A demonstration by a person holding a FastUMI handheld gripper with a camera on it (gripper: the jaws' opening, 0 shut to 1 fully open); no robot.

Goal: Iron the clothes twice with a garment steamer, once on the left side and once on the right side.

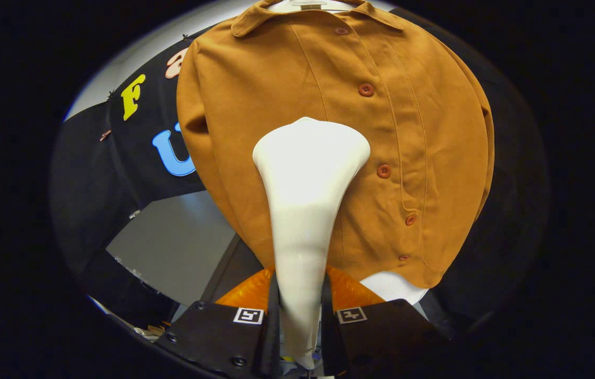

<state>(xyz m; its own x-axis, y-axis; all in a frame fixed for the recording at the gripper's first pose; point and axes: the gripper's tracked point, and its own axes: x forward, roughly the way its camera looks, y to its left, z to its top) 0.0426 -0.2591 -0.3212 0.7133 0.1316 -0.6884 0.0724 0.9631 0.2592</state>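
A mustard-brown buttoned jacket (329,105) hangs on a hanger ahead of me, its collar at the top and a row of round buttons running down its right half. A white garment steamer (305,210) rises from between my fingers, its wide head resting against the jacket's left half, just left of the button row. My gripper (300,310) is shut on the steamer's narrow handle, one finger on each side of it.
The black booth cloth (113,173) hangs behind and left of the jacket, with a grey wall panel (176,247) lower left. A white surface (395,287) peeks out below the jacket's hem.
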